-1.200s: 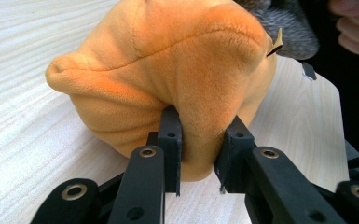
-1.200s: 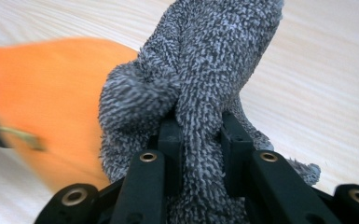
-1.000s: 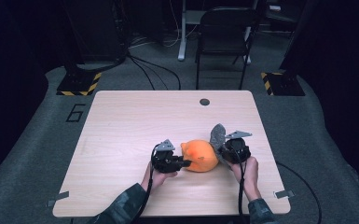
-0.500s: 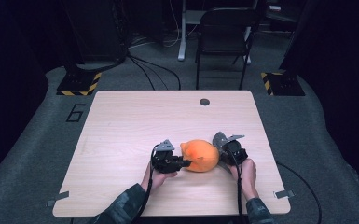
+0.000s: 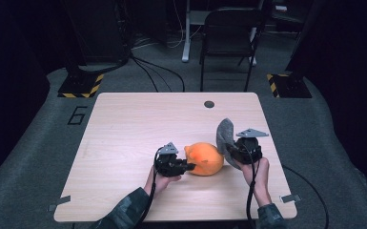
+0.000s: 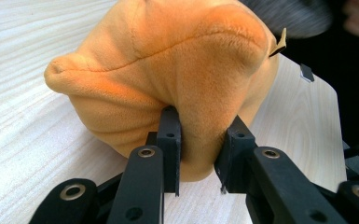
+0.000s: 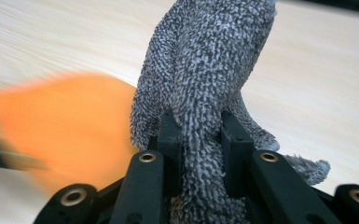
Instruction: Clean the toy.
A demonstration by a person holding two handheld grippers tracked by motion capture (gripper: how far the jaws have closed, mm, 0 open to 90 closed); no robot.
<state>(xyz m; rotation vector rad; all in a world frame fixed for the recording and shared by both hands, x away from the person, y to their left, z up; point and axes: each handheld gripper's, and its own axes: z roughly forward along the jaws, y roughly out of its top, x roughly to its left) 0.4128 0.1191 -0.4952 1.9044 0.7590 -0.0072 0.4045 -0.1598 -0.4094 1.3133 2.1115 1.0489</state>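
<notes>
Now my left gripper is clamped on a fold of the orange plush, which lies on the table at lower centre of the high view. My right gripper pinches a grey fuzzy cloth, held upright just right of the plush, off the tabletop.
</notes>
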